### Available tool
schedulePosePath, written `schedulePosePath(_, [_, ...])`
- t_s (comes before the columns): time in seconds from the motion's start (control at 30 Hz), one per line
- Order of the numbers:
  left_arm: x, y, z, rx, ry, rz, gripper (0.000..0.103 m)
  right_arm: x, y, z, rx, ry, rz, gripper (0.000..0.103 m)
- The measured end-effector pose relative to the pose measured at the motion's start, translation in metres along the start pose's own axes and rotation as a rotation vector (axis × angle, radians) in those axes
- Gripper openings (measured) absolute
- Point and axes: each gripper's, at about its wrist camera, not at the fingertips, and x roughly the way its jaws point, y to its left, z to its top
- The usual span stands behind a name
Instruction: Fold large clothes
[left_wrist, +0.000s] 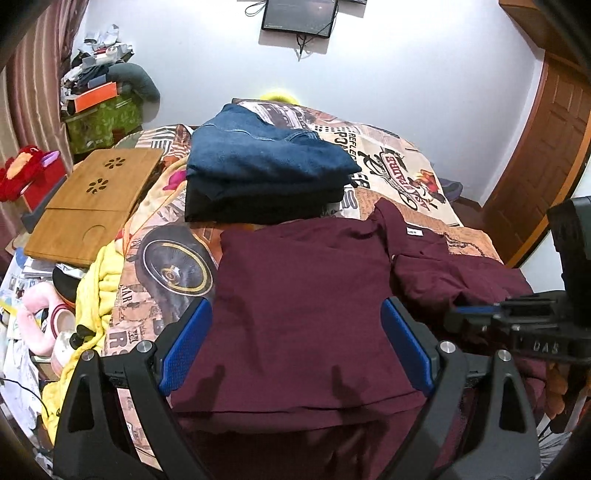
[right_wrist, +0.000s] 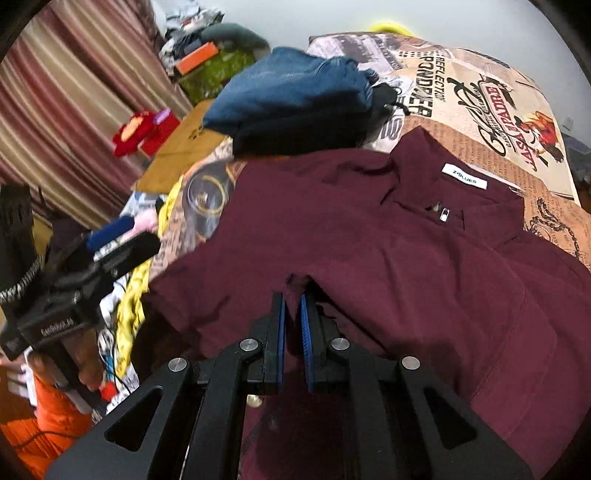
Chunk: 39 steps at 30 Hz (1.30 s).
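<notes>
Maroon shirt (left_wrist: 306, 295) spread on the printed bedspread (left_wrist: 402, 155), collar and white label (right_wrist: 464, 176) toward the far right.

Left gripper (left_wrist: 295, 343) held wide open above the shirt's left folded part, blue pads (left_wrist: 184, 347) clear of the cloth. Right gripper (right_wrist: 292, 314) nearly closed, pinching a small fold of shirt fabric between its pads. Folded blue jeans (left_wrist: 258, 155) stacked on dark clothes just beyond the shirt; wooden tray (left_wrist: 92, 199) off to the left.

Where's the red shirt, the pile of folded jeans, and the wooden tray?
maroon shirt (right_wrist: 369, 240): right wrist view, on its chest.
folded jeans (left_wrist: 258, 158): left wrist view, top of the blue pile.
wooden tray (left_wrist: 92, 206): left wrist view, its flat middle.
</notes>
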Motion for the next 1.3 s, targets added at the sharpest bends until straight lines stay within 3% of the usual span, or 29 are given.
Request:
schedulePosePath(0.13, [-0.002, -0.011, 0.004, 0.03, -0.005, -0.008, 0.093, -0.012, 0.004, -0.004, 0.003, 0.033, 0.024, 0.013])
schedulePosePath(0.2, [-0.005, -0.017, 0.006, 0.047, -0.013, -0.018, 0.093, -0.031, 0.001, -0.009, 0.003, -0.005, 0.028, 0.021])
schedulePosePath(0.27, [-0.009, -0.027, 0.01, 0.076, -0.027, -0.029, 0.093, -0.049, -0.003, -0.013, 0.003, -0.063, 0.017, 0.038])
schedulePosePath(0.4, [-0.013, -0.054, 0.017, 0.159, -0.052, -0.05, 0.093, -0.098, -0.018, -0.028, 0.004, -0.215, -0.081, 0.043])
schedulePosePath(0.57, [-0.006, -0.098, 0.009, 0.343, -0.061, -0.048, 0.093, -0.138, -0.054, -0.053, 0.074, -0.323, -0.247, 0.046])
schedulePosePath(0.67, [0.01, -0.121, -0.006, 0.479, -0.028, -0.008, 0.093, -0.15, -0.078, -0.07, 0.137, -0.36, -0.366, 0.047])
schedulePosePath(0.8, [0.042, -0.141, -0.021, 0.553, 0.08, -0.008, 0.093, -0.148, -0.109, -0.092, 0.226, -0.356, -0.442, 0.047])
schedulePosePath(0.9, [0.064, -0.154, -0.026, 0.57, 0.157, -0.04, 0.093, -0.135, -0.132, -0.106, 0.316, -0.321, -0.432, 0.047])
schedulePosePath(1.03, [0.085, -0.17, -0.027, 0.58, 0.192, -0.025, 0.093, -0.112, -0.157, -0.124, 0.433, -0.267, -0.38, 0.047])
schedulePosePath(1.2, [0.107, -0.188, -0.021, 0.557, 0.265, -0.091, 0.093, -0.099, -0.163, -0.141, 0.441, -0.254, -0.384, 0.048])
schedulePosePath(1.3, [0.123, -0.203, -0.023, 0.575, 0.343, -0.138, 0.093, -0.097, -0.158, -0.142, 0.421, -0.271, -0.398, 0.055])
